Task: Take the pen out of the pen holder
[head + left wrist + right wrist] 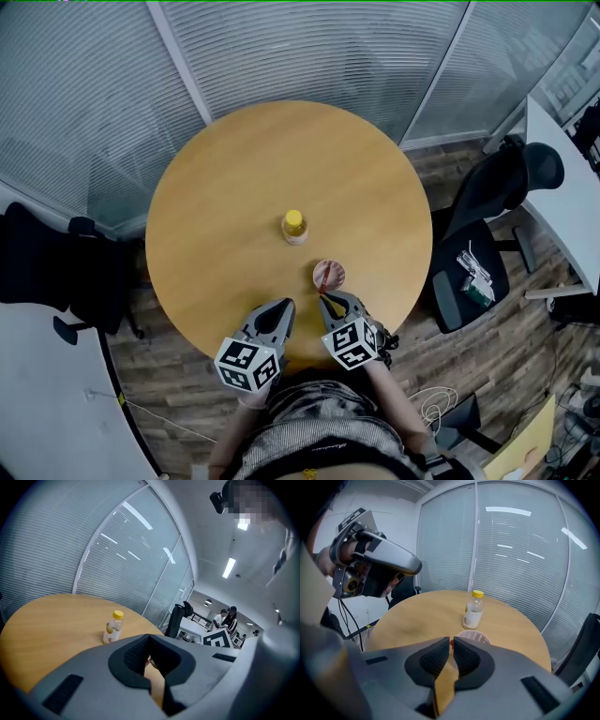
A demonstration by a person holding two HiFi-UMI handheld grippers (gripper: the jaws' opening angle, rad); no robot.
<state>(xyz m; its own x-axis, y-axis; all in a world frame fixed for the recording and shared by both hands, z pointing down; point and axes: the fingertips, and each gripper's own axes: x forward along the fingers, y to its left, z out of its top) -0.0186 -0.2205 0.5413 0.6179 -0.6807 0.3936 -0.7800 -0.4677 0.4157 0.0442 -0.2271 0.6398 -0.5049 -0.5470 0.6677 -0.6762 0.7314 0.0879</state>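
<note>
A pink mesh pen holder (334, 272) (476, 637) stands near the front edge of the round wooden table (225, 197), with a red pen (322, 278) leaning out toward me. My right gripper (323, 300) (451, 641) is at the holder's near rim, and its jaws are closed to a narrow gap on the pen's red end (450, 643). My left gripper (289, 306) (149, 641) hovers just left of the right one, above the table edge. It is shut and holds nothing. Most of the pen is hidden behind the right jaws.
A small clear bottle with a yellow cap (294, 226) (113, 627) (474, 610) stands at the table's middle, just beyond the holder. A black office chair (478, 253) sits at the right and a dark chair (56, 272) at the left. Glass walls with blinds run behind the table.
</note>
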